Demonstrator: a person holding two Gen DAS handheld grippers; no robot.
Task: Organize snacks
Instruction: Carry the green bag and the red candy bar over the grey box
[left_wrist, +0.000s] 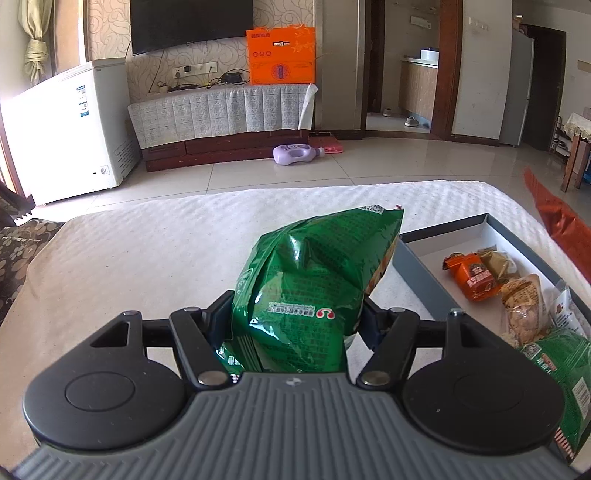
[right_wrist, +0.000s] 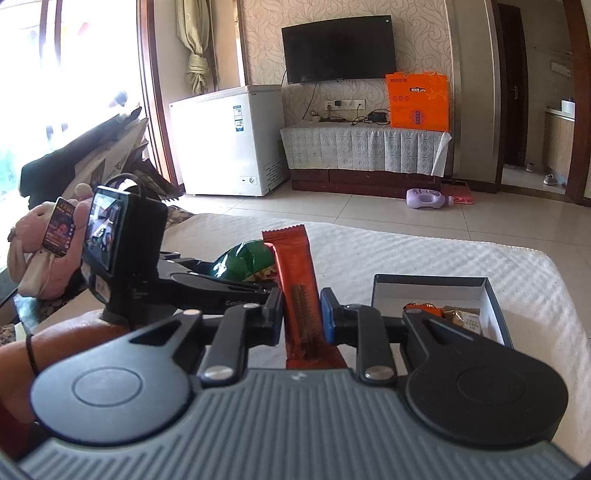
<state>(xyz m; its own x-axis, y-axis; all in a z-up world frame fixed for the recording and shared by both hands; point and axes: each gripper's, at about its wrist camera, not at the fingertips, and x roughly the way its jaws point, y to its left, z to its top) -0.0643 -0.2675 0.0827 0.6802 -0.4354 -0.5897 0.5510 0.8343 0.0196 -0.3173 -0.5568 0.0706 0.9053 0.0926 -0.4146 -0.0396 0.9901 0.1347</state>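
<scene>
Right now I have a snack in each gripper above the white quilted tabletop (left_wrist: 147, 251). My left gripper (left_wrist: 295, 314) is clamped on a green crisp bag (left_wrist: 310, 280), its pads pressing into both sides of the puffy, crinkled foil; the bag's long axis runs away from the camera along the fingers, with its crimped top edge at the far end, tilted toward the right, and the white print on it reads upside down from my view. My right gripper (right_wrist: 302, 314) is pinched nearly closed on a slim red-orange snack bar wrapper (right_wrist: 297, 288), which stands upright between the blue pads, its zigzag-cut end pointing up and a dark ribbed strip showing down its middle. To the right of both sits an open grey box with a white inside (left_wrist: 417, 273), resting on the tabletop and already holding an orange packet (left_wrist: 472, 277), a brown one (left_wrist: 498, 262) and a clear-wrapped pastry (left_wrist: 524, 306).
</scene>
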